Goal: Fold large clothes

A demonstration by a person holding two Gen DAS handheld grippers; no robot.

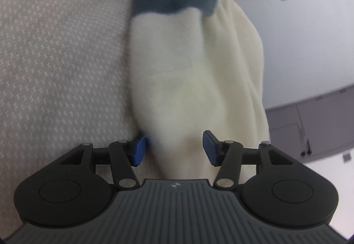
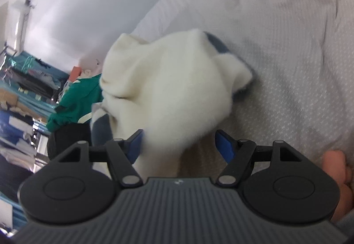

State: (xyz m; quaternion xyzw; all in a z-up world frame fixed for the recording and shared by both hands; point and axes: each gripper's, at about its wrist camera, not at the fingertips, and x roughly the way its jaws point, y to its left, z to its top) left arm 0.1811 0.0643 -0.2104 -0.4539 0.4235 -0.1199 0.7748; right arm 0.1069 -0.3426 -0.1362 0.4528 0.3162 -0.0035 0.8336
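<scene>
Releasing, we judge: the cream fleece garment with navy stripes (image 1: 194,62) lies bunched on the grey patterned bed (image 1: 55,56), between the parted jaws of left gripper (image 1: 174,146) and right gripper (image 2: 179,144), both unclenched. Next: regrasp an edge and spread it flat.

The sweater (image 1: 194,62) lies on the bed (image 1: 62,56), stretching away from the left gripper (image 1: 174,147), whose 2 fingers stand either side of its near end, apart from the cloth on the right. In the left wrist view the bed spreads to the left of the sweater and a wall (image 1: 309,34) rises to its right. In the right wrist view the sweater bunches up ahead of the right gripper (image 2: 180,146), with another garment (image 2: 75,100) behind it to the left and cluttered shelves (image 2: 20,111) further left.
</scene>
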